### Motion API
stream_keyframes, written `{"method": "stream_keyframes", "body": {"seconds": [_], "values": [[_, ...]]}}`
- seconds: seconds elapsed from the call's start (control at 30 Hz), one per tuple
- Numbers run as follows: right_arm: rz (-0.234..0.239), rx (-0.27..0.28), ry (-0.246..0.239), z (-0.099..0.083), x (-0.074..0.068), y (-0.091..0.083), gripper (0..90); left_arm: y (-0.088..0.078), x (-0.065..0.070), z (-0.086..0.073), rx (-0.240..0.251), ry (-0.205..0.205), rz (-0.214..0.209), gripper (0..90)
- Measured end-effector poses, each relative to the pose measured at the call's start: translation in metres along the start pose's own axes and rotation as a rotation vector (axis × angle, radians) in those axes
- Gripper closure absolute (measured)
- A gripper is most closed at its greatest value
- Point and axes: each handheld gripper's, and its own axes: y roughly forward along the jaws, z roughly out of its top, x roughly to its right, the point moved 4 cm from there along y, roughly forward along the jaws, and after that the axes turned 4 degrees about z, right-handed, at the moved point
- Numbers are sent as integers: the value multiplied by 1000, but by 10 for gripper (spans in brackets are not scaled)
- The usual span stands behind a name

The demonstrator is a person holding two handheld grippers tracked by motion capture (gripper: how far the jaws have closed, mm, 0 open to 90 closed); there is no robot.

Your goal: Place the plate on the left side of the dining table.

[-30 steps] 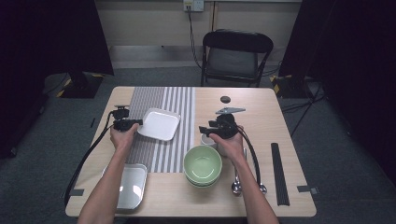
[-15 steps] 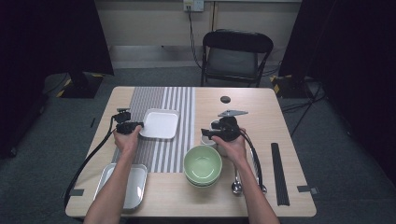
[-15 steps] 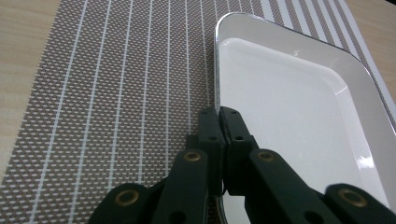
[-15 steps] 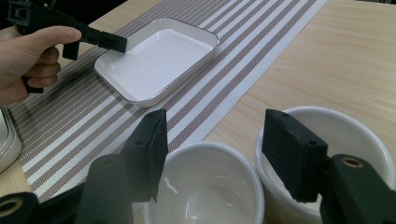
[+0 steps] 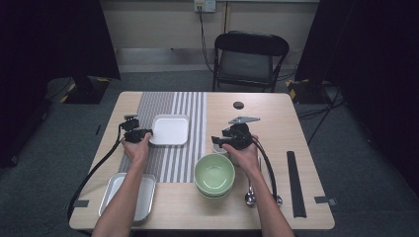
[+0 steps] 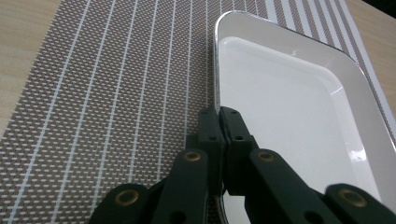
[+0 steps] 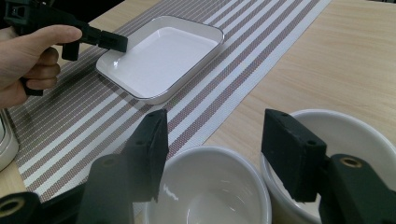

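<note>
A white square plate [image 5: 169, 130] [image 6: 289, 107] lies on the striped mat [image 5: 180, 103]. My left gripper [image 5: 147, 136] [image 6: 219, 114] is shut on the plate's left rim, its jaws pinching the edge. In the right gripper view, the same grip on the plate [image 7: 163, 56] shows far off, held by a hand [image 7: 28, 60]. My right gripper [image 5: 218, 141] [image 7: 217, 119] hangs open just over a small white cup [image 7: 210, 191], one jaw on each side of it. A second white cup [image 7: 350, 135] stands close on its right. I cannot see the pads touching either cup.
A green bowl [image 5: 214, 173] stands near the front, with a spoon [image 5: 250, 195] to its right. A white tray [image 5: 141, 197] sits at the front left, a black bar [image 5: 296, 185] at the right edge, and a small black disc [image 5: 238, 104] farther back. A chair [image 5: 251, 61] stands behind the table.
The plate has turned slightly to lie square on the mat, with my left gripper still on its rim. The left forearm has shifted a little. My right hand has stayed in place.
</note>
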Motion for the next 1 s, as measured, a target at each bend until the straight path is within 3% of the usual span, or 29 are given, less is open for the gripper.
{"method": "stream_keyframes", "body": {"seconds": [0.4,0.7,0.73,0.83,1.0], "values": [[-3,0,6,0,2,-1,408,2,-1,1,2,28,-24,887],[-2,2,6,0,1,0,407,2,-1,0,6,8,-31,880],[-2,3,5,0,1,0,407,2,-1,-1,12,-3,-43,834],[-1,2,4,0,0,0,406,2,0,-2,7,-1,-52,807],[0,4,8,1,-1,0,406,1,-1,-3,9,-4,-30,857]]}}
